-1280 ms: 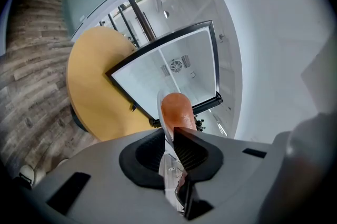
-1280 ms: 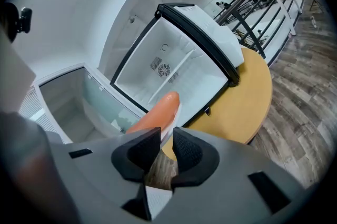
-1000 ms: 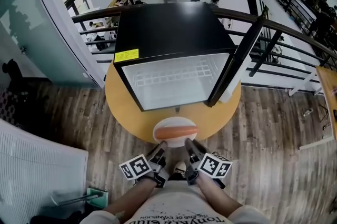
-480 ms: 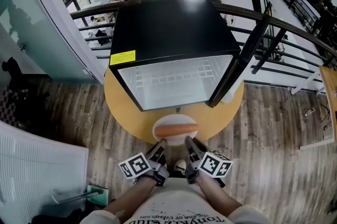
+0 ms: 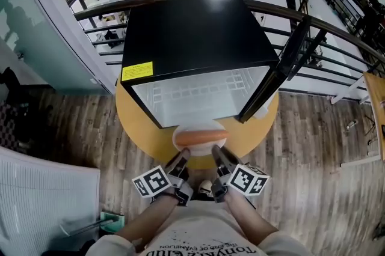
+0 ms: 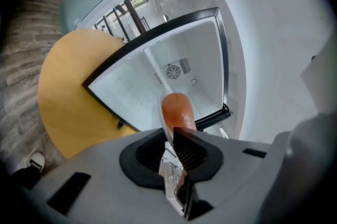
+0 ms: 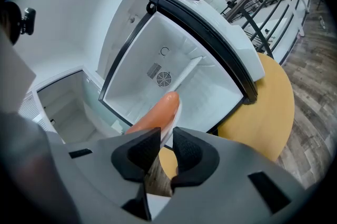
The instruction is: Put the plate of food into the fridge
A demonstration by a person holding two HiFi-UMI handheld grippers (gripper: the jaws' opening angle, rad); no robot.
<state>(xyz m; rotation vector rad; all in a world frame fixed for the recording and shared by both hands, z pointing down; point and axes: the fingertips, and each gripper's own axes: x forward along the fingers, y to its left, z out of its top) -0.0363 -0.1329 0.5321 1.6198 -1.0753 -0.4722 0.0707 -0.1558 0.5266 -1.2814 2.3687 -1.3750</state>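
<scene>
**Plate at the fridge mouth, both grippers on its near rim**

What my next move turns on is the line from plate to fridge, and it runs straight away from me. The plate sits just beyond both sets of jaws, on their far side. The open fridge is directly past it. From the head view the plate's far edge already meets the lower front edge of the opening, above the near part of the round yellow table. I cannot tell whether the plate clears the tabletop, though I judge it is being carried.

The sausage lies left to right, across the fridge mouth, so its long axis is crosswise to the push. Neither hand is nearer. The left gripper has the near-left rim and the right gripper the near-right rim, side by side.

In the left gripper view the jaws are drawn almost together with the thin plate edge pinched between the pads, the sausage just beyond them. The right gripper view shows the same: a narrow gap, the rim clamped in it.

The door hangs open on the right, close beside the plate's path, so I would judge that side to be the tight one. The white interior ahead looks bare.
</scene>
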